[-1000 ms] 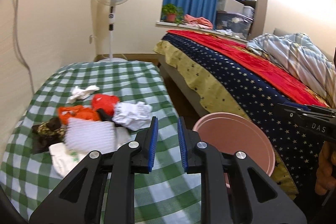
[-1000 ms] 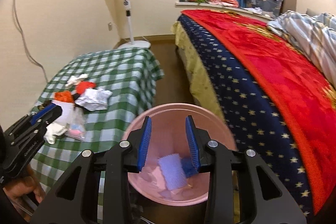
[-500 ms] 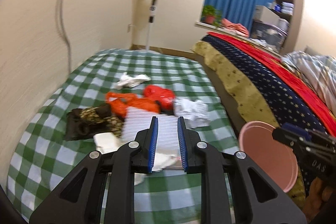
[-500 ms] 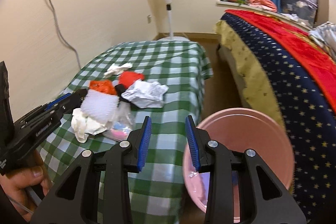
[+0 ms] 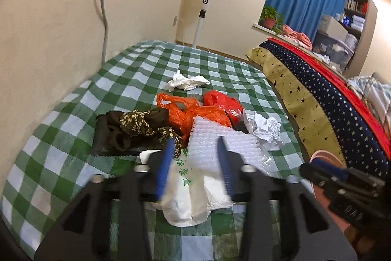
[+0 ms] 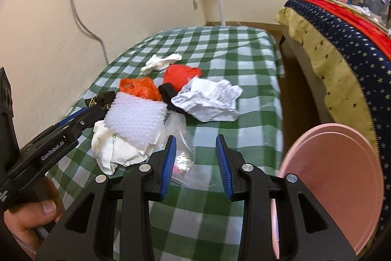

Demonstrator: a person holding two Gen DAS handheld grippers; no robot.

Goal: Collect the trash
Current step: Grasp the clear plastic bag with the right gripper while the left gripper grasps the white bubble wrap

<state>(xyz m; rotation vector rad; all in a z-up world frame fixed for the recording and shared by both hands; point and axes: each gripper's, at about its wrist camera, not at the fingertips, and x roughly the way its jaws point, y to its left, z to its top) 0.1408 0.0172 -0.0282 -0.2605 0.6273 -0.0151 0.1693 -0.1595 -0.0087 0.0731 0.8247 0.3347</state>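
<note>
We find the trash heaped near the middle of the green-and-white checked cloth (image 5: 136,80) that covers a low table. Topmost lies a ribbed white foam sheet (image 5: 215,138), bumpy and translucent, resting on a soft white plastic bag (image 5: 193,197) with green print. Behind it sit two crinkled orange-red plastic bags (image 5: 195,111), a dark cloth with a small floral pattern (image 5: 136,126), and, farther back and apart, a twisted white tissue (image 5: 187,82). To the right lies a crumpled sheet of printed paper (image 6: 207,99); a clear, glossy film bag (image 6: 183,153) lies flat in front of the heap.

We see the left gripper (image 5: 195,158) over the foam sheet and white bag; its jaws are opening, blurred, and clamp nothing. The right gripper (image 6: 195,158) hovers above the clear bag, jaws partly apart and empty. A smooth, round pink basin (image 6: 337,177) stands tilted at the table's right edge, beside the star-patterned bedspread (image 6: 347,40).
</note>
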